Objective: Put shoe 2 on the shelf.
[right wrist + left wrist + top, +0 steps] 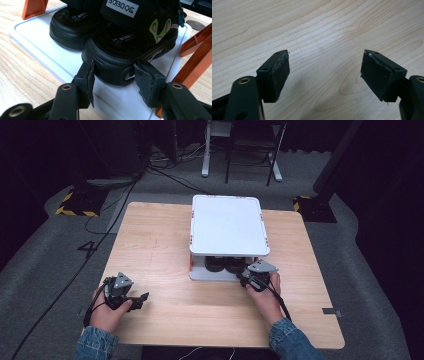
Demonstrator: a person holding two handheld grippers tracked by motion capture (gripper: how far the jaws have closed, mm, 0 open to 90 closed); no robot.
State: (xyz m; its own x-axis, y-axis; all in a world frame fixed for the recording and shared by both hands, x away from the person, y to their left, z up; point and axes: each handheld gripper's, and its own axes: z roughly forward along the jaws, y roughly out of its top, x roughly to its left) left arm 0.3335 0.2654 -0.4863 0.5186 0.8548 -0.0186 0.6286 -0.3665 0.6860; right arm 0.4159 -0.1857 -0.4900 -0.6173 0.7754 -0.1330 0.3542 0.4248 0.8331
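Observation:
A pair of black children's sandals stands on the lower white board point(32, 37) of a small two-level rack point(227, 225). The nearer sandal point(130, 42) has green markings and its heel faces me. The other sandal point(70, 27) lies beside it. In the high view both sandals point(225, 264) peek out under the white top board. My right gripper point(113, 67) point(246, 276) has its pads pressed on both sides of the nearer sandal's heel, which rests on the board. My left gripper point(325, 65) point(140, 299) hangs open over bare wood with nothing between its pads.
Orange posts point(197, 57) hold up the rack's top board close to my right jaw, with another post point(33, 7) at the far side. The wooden table point(160, 245) has free room left of and in front of the rack. Cables and stands sit on the floor beyond.

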